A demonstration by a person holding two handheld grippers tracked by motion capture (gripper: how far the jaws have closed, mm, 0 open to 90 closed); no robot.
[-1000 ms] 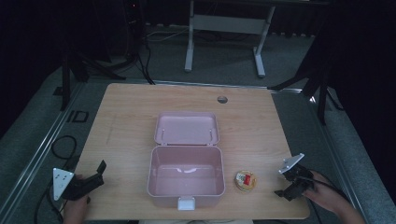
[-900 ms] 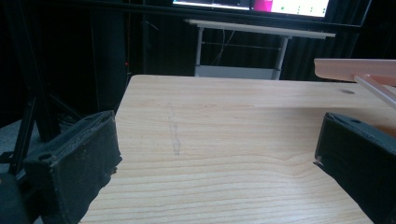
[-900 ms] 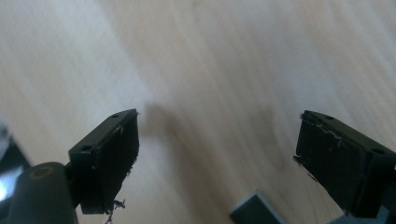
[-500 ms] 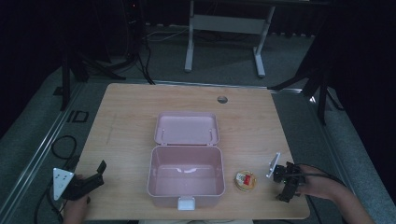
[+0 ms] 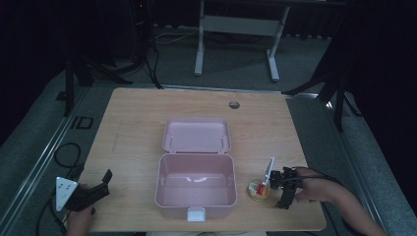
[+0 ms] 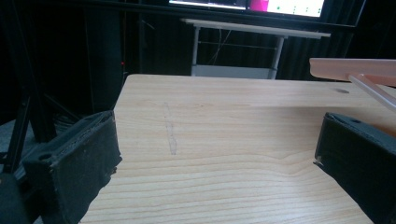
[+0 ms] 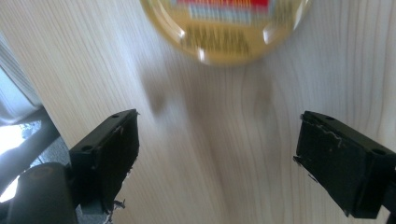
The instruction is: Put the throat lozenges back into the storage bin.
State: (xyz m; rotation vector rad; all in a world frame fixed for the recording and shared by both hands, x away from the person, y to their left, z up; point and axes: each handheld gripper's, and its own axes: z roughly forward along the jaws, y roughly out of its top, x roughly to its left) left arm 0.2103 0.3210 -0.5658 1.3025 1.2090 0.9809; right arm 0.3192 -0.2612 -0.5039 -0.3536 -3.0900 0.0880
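Now the right gripper [image 7: 215, 154] has its jaws spread wide with only bare wood between them, holding and touching nothing. Just ahead of its fingertips [image 7: 112, 154] lies a small round yellowish container [image 7: 224, 28] with a red label, blurred at this close range. From above, the right gripper [image 5: 281, 189] sits beside that container [image 5: 258, 191], which lies between it and the pink lunch box [image 5: 195, 184]; the box stands open, its lid [image 5: 196, 135] laid back flat on the wooden table [image 5: 133, 123].

The left gripper [image 6: 215, 158] is likewise wide open and empty, resting low over the table's near left corner [image 5: 91, 191], with the box's pink edge [image 6: 355, 67] off to its right.

Compared with a second ago, the right gripper has travelled inward from the table's right edge to the container, its grey plate now tipped up. The left gripper has not shifted.

The right forearm [image 5: 339, 201] reaches in from the lower right, hand wrapped around the gripper; the left hand [image 5: 78, 219] holds its gripper at the bottom edge.
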